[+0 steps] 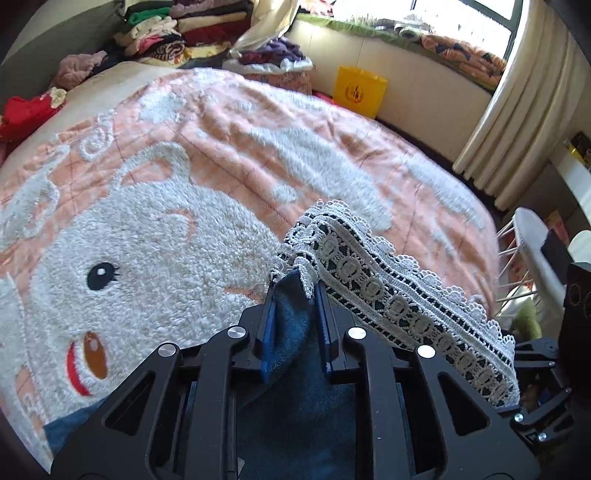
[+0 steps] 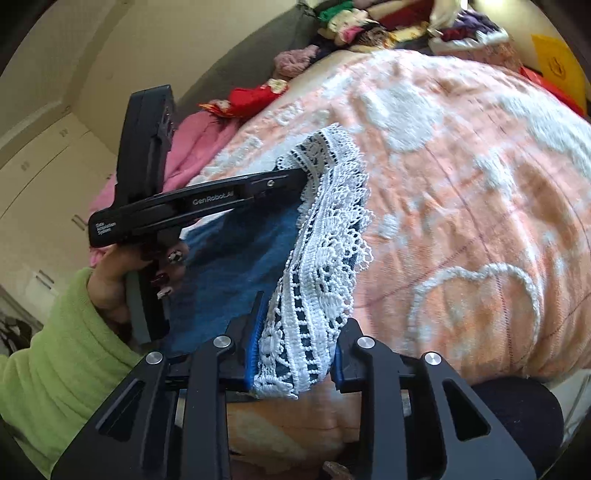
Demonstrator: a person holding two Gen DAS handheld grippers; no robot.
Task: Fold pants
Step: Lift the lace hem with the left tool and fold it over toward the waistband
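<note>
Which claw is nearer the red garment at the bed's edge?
Left. The left claw grips the lace hem closer to the red garment; the right claw holds it farther back.

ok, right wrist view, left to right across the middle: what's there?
Green sleeve → hand on the left gripper handle → blue denim pants → white lace hem, pinched by both grippers → pink-and-white bedspread.

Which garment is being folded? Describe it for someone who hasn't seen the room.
On the bed's peach-and-white bedspread, both grippers hold one piece: blue denim pants. Their wide white lace hem sets them apart from the clothes stacked at the headboard.
</note>
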